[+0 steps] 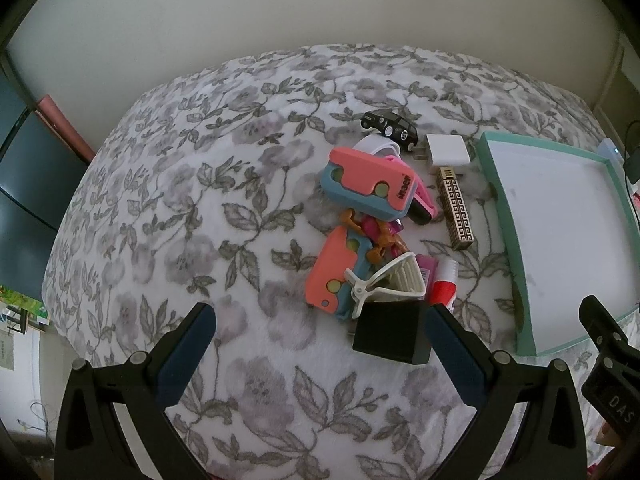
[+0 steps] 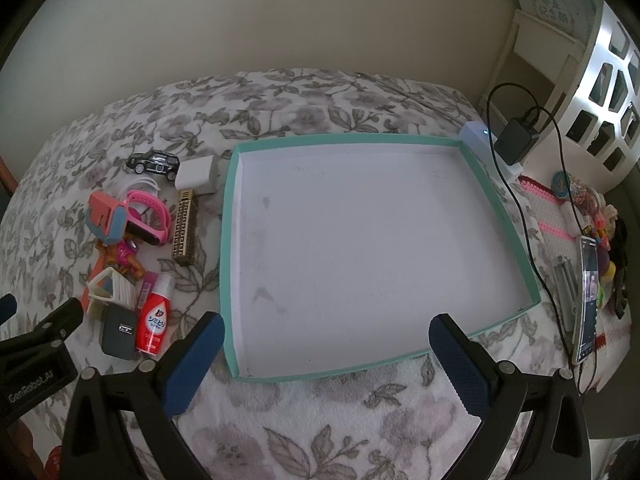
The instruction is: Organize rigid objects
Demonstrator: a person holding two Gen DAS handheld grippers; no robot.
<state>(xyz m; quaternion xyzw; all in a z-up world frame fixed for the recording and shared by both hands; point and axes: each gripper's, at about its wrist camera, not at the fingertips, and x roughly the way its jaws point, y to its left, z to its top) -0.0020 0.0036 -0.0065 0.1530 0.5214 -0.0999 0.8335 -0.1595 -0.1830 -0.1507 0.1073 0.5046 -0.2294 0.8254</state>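
Observation:
A pile of small objects lies on the floral blanket (image 1: 200, 208): two pink-and-blue toys (image 1: 368, 184), a black toy car (image 1: 390, 125), a white charger (image 1: 446, 150), a gold patterned bar (image 1: 458, 208), a cream clip (image 1: 396, 280), a black charger cube (image 1: 392, 334) and a red bottle (image 1: 442, 290). The teal tray (image 2: 500, 216) with a white floor lies right of the pile. My left gripper (image 1: 320, 340) is open and empty, just before the black cube. My right gripper (image 2: 328, 344) is open and empty over the tray's near edge.
Right of the tray lie a phone (image 2: 588, 292), a black plugged adapter (image 2: 516, 140) with its cable, a pink-and-white board (image 2: 552, 216) and colourful trinkets (image 2: 600, 236). A white headboard (image 2: 600, 80) stands at far right. The wall is behind the bed.

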